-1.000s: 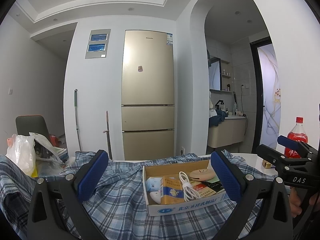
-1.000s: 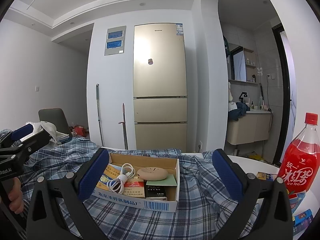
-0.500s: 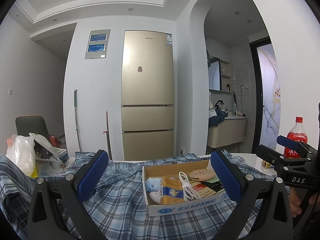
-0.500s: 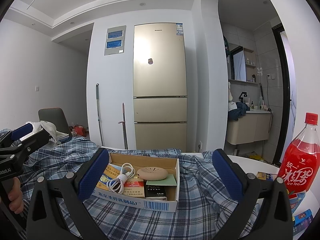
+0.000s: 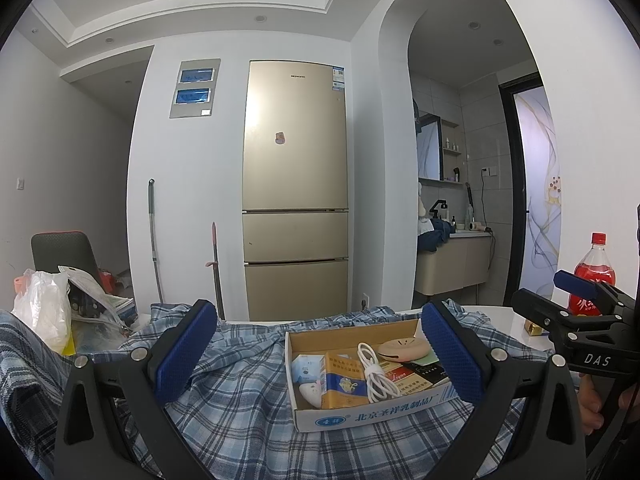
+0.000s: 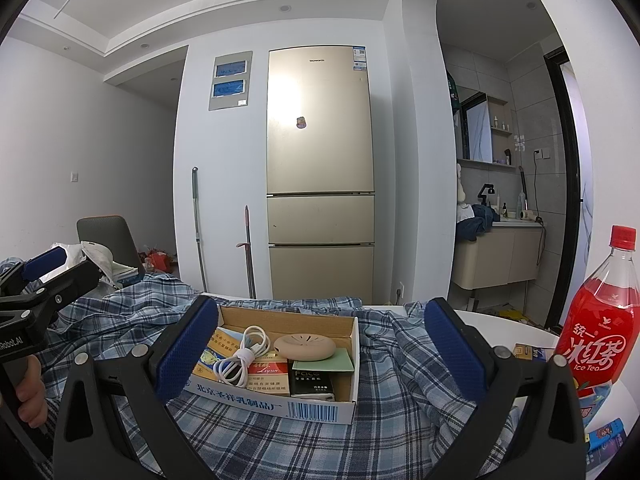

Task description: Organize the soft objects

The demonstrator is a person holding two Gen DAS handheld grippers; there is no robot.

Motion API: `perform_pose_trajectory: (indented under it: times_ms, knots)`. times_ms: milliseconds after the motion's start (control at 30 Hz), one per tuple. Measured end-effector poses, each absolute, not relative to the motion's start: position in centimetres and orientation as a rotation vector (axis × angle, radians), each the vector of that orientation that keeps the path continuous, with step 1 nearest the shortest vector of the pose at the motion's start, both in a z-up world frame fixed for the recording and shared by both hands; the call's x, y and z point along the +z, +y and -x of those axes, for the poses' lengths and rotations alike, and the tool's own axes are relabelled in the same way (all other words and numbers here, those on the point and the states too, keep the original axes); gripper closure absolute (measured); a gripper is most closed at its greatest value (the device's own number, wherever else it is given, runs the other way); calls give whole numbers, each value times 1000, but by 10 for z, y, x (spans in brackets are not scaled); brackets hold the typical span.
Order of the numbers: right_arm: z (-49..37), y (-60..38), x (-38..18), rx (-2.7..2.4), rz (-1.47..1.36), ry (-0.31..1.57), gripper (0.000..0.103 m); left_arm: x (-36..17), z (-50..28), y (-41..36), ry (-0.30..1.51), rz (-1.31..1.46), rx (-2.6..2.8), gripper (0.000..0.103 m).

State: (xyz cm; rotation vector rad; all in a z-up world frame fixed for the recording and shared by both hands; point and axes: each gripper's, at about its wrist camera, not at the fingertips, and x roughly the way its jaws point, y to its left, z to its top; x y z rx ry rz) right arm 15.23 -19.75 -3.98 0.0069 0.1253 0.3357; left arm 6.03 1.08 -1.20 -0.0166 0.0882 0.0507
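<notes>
A blue plaid shirt (image 5: 240, 392) lies spread over the white table, also in the right wrist view (image 6: 404, 364). A small cardboard box (image 5: 372, 414) sits on the shirt, holding a white cable, a beige disc and small packets; it also shows in the right wrist view (image 6: 280, 404). My left gripper (image 5: 320, 352) is open and empty, held just above the shirt with the box between its right finger and centre. My right gripper (image 6: 324, 348) is open and empty, straddling the box. Each gripper shows at the edge of the other's view.
A red ice tea bottle (image 6: 592, 320) stands on the table (image 6: 500, 320) at the right with small packets beside it. A white plastic bag (image 5: 40, 312) and papers sit at the left. A chair, a gold fridge (image 5: 296, 184) and a mop stand behind.
</notes>
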Motion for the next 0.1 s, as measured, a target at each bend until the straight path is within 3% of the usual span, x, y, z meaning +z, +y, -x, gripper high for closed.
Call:
perform_pose_trajectory:
  times_ms: [100]
  knots:
    - [-152, -198, -40, 336, -6, 126, 0, -13, -61, 11, 89, 13, 49, 0]
